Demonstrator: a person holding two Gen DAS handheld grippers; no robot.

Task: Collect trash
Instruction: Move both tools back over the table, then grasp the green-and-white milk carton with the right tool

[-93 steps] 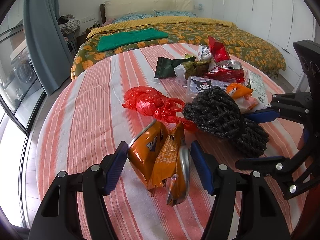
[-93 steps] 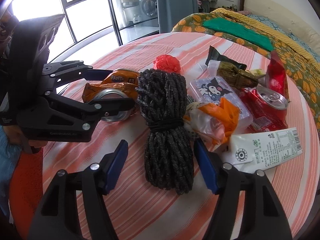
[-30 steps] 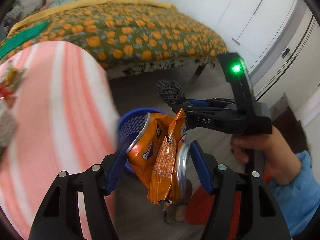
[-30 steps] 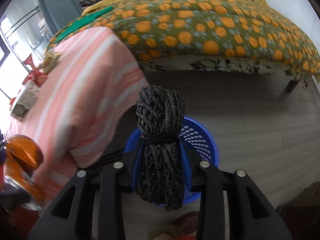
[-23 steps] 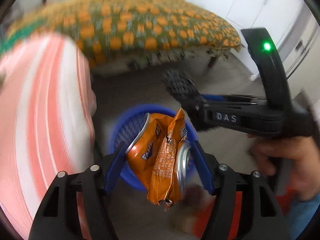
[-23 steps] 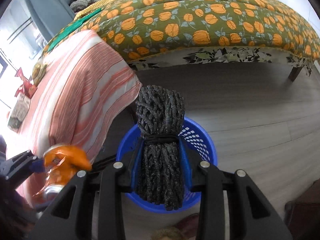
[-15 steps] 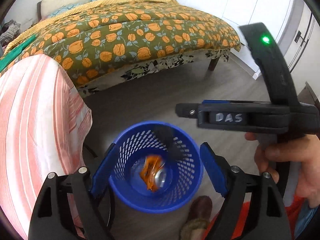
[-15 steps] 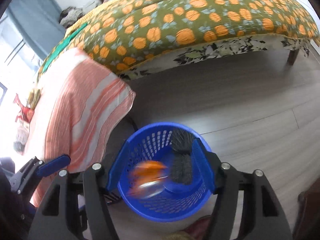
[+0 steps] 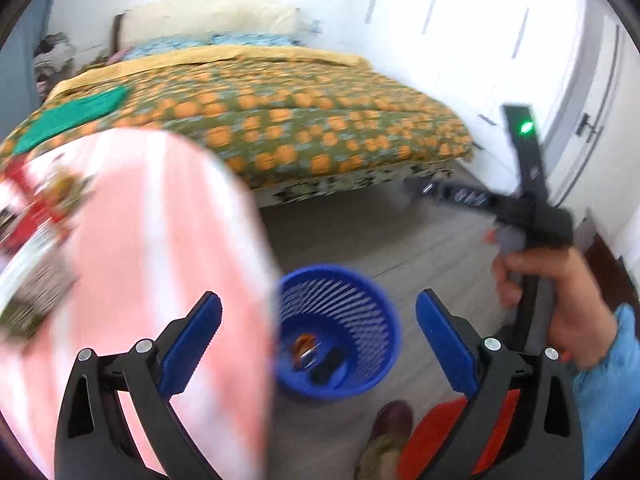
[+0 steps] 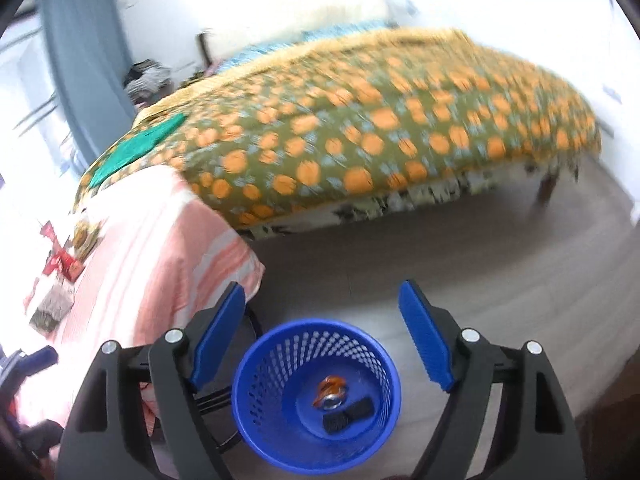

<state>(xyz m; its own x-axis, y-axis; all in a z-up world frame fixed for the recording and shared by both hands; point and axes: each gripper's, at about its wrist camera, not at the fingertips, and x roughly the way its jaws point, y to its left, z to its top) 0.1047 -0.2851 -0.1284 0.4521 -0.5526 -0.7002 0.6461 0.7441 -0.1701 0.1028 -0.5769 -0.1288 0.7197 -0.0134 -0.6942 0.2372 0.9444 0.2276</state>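
Smeared by motion in the left wrist view: the pink-and-white striped tablecloth [image 9: 152, 240], with the heap of red and dark wrappers [image 9: 36, 216] on it unreadable and cut off at the left edge. Blurred too, the black right-hand gripper [image 9: 444, 192], its jaws indistinct. Too small to identify inside the blue perforated plastic basket [image 10: 260, 392]: an orange crumpled item [image 10: 330, 386] and a dark bundle [image 10: 346, 414]. Cropped at the bottom edge, a brown shoe [image 9: 390, 436]. Streaked, the orange-flowered green bedspread [image 10: 380, 128].
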